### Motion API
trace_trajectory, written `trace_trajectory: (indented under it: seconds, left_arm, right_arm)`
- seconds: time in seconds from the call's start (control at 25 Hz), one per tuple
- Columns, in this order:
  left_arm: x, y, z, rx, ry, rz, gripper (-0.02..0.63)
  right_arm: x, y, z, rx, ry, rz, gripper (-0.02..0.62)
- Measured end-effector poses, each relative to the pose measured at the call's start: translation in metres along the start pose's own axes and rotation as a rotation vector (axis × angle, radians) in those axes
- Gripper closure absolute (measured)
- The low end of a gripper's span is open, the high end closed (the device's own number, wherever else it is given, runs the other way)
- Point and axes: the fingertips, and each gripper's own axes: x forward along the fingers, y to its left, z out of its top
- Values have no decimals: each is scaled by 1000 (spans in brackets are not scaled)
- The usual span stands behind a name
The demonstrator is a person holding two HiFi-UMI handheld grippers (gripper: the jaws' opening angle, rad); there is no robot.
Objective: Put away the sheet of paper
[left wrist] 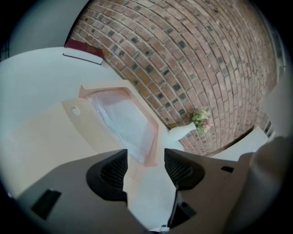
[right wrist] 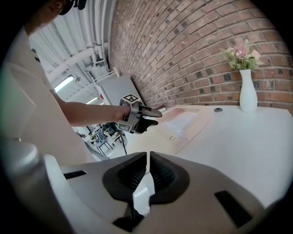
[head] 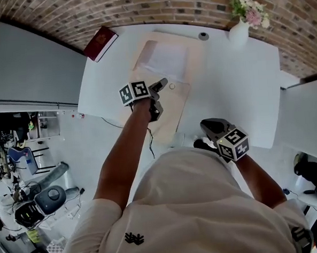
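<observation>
The white sheet of paper [head: 166, 58] [left wrist: 124, 119] [right wrist: 184, 122] lies flat in the far part of an open beige folder [head: 174, 103] [left wrist: 50, 137] [right wrist: 161, 139] on the white table [head: 236, 86]. A small round snap [head: 171, 86] [left wrist: 75, 109] sits on the folder's near flap. My left gripper [head: 163, 86] [left wrist: 145, 165] [right wrist: 154, 113] hovers open over the folder's middle, just short of the sheet, holding nothing. At the table's front edge, to the right of the folder, my right gripper [head: 208, 126] [right wrist: 148, 170] is shut and empty.
A dark red book [head: 101, 43] [left wrist: 84, 50] lies at the table's far left corner. A white vase with flowers [head: 239, 30] [left wrist: 185, 131] [right wrist: 247, 97] stands at the back right, with a small dark round object [head: 203, 36] [right wrist: 218, 109] beside it. A brick wall runs behind.
</observation>
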Motion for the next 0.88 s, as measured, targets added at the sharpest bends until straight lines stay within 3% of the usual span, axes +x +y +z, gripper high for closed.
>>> trace_trajectory:
  seconds: [0.12, 0.36, 0.56, 0.88]
  left_arm:
    - [-41, -1, -12, 45, -13, -79, 356]
    - [-130, 14, -39, 120, -66, -194, 560]
    - [-195, 18, -70, 206, -82, -301, 580]
    - [-284, 32, -126, 367, -53, -386, 581]
  right_arm:
    - [9, 26, 5, -39, 4, -14, 555]
    - [25, 76, 5, -93, 12, -67, 565]
    - [35, 118, -7, -124, 18, -97, 566]
    - [47, 186, -20, -167, 23, -135, 566]
